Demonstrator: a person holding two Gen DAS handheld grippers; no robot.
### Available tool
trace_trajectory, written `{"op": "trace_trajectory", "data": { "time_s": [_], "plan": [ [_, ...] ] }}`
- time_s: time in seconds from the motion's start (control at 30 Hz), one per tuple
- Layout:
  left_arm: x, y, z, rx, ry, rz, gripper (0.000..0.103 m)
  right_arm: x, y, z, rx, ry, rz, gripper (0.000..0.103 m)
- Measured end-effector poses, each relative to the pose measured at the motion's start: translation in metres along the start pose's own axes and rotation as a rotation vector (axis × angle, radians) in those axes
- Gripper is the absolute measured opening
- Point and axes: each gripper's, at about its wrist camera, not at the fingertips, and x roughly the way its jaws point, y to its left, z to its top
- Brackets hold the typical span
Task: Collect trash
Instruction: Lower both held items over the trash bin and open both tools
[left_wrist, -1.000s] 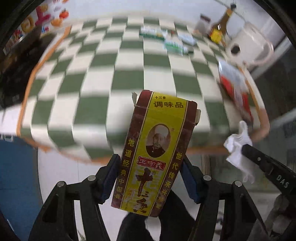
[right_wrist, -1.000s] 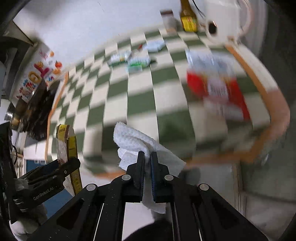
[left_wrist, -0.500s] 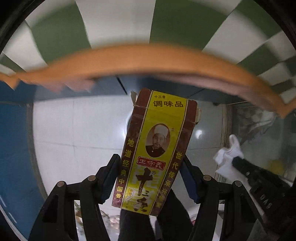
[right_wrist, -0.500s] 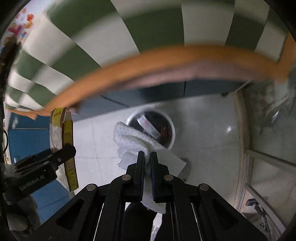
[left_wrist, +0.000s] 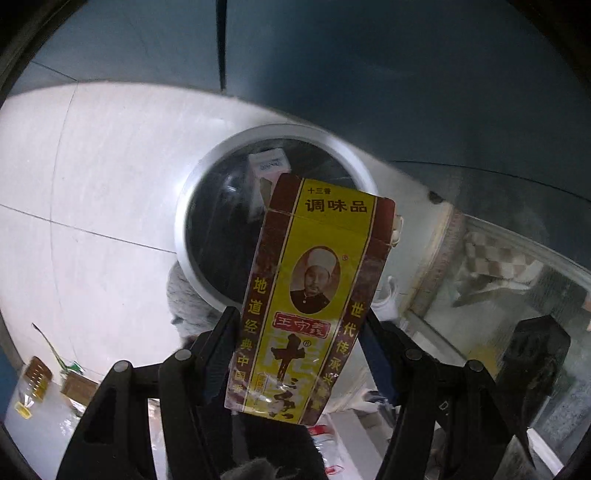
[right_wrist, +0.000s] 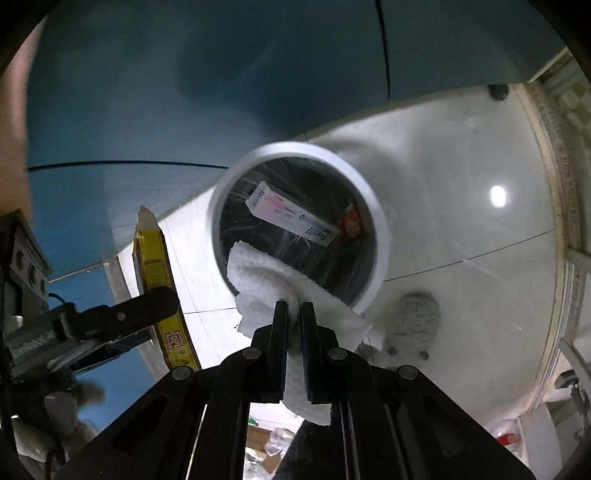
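Trash items are held above a white-rimmed bin (right_wrist: 369, 206) at frame centre in both views. Left gripper (left_wrist: 299, 347) clamps a yellow-and-maroon seasoning box (left_wrist: 314, 306) at its lower half, upright and slightly tilted, overlapping the bin's right rim. Right gripper (right_wrist: 293, 314) pinches a crumpled white paper towel (right_wrist: 266, 280) over the bin's lower rim. Inside the bin lie a white toothpaste box (right_wrist: 291, 214) and an orange wrapper (right_wrist: 351, 221).
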Motion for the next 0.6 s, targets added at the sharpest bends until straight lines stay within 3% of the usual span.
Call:
{"op": "trace_trajectory", "data": {
  "time_s": [0.03,0.1,0.13,0.17,0.2,0.3,0.37,0.43,0.6],
  "plan": [
    [0.002,0.003,0.001,0.012,-0.005,0.017,0.064,0.007,0.000,0.002,0.001,0.005,-0.002,0.008],
    [0.005,0.006,0.003,0.030,-0.021,0.042,0.077,0.021,0.000,0.007,0.002,0.013,-0.007,0.008],
    [0.003,0.008,0.005,0.031,-0.031,0.055,0.091,0.024,0.001,0.010,0.005,0.016,-0.010,0.010],
    [0.002,0.012,0.004,0.034,-0.038,0.070,0.099,0.028,0.002,0.012,0.009,0.020,-0.008,0.013],
    [0.000,0.017,0.004,0.035,-0.042,0.083,0.100,0.032,0.003,0.014,0.012,0.024,-0.013,0.017],
    [-0.005,0.020,-0.001,0.040,-0.062,0.127,0.100,0.033,0.005,0.014,0.018,0.023,-0.031,0.053],
    [-0.012,0.021,-0.009,0.054,-0.089,0.182,0.100,0.030,0.007,0.014,0.009,0.013,-0.052,0.083],
    [-0.018,0.022,-0.014,0.071,-0.111,0.234,0.100,0.026,0.011,0.013,-0.007,0.005,-0.093,0.101],
    [-0.044,0.025,-0.036,0.105,-0.165,0.351,0.100,0.000,0.024,0.001,-0.068,-0.046,-0.247,0.103]
  ]
}}
